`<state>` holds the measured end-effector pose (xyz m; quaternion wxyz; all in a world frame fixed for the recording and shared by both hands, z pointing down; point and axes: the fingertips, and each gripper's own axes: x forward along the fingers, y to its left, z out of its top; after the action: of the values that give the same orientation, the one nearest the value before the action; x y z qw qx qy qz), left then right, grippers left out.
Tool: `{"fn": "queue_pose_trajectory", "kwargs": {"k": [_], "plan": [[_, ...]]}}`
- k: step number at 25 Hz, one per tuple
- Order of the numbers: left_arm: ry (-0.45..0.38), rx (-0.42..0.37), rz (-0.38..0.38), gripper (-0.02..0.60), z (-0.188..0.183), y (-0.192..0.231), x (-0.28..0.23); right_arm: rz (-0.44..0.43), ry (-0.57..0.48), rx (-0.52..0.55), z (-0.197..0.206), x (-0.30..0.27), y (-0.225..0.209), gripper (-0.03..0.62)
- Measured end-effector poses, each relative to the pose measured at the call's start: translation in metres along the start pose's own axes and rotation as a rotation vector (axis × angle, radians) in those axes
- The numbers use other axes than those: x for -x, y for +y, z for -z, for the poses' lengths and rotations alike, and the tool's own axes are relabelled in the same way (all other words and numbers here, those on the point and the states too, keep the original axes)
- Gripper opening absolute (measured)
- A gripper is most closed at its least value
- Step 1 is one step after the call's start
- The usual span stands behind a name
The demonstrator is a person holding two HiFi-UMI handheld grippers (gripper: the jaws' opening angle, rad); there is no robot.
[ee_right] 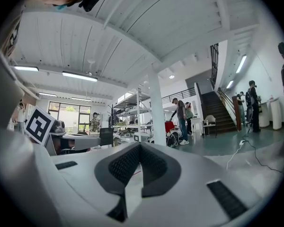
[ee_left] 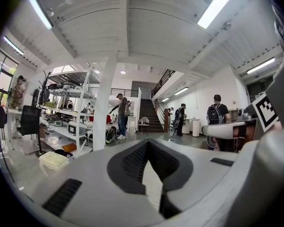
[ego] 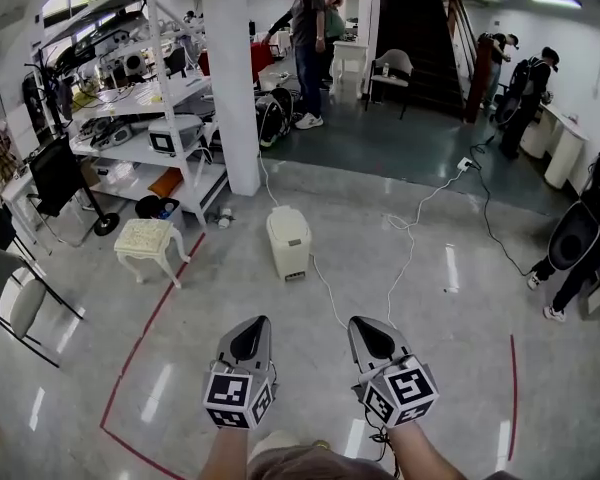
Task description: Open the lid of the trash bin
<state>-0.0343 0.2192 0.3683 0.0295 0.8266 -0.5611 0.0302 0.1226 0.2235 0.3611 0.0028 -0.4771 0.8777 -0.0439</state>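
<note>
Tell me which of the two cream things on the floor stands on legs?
The cream padded footstool, on the left. The cream boxy plastic trash bin beside it sits flat, without legs.

The person's forearms (ego: 225, 456) run off the bottom edge.

Pair of grey plastic two-jaw tools with black pads and square-marker cubes: left gripper (ego: 248, 338) and right gripper (ego: 371, 338), carried side by side on bare forearms (ego: 223, 455), tips pointing forward, each one's jaws pressed together, nothing between.
</note>
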Motion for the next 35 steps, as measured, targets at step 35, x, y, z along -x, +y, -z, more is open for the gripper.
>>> {"fn": "queue_pose_trajectory", "kwargs": {"k": [35], "plan": [[-0.003,0.001,0.014,-0.014,0.001,0.055,-0.126,0.019,0.005,-0.014,0.011,-0.104,-0.068,0.035]]}}
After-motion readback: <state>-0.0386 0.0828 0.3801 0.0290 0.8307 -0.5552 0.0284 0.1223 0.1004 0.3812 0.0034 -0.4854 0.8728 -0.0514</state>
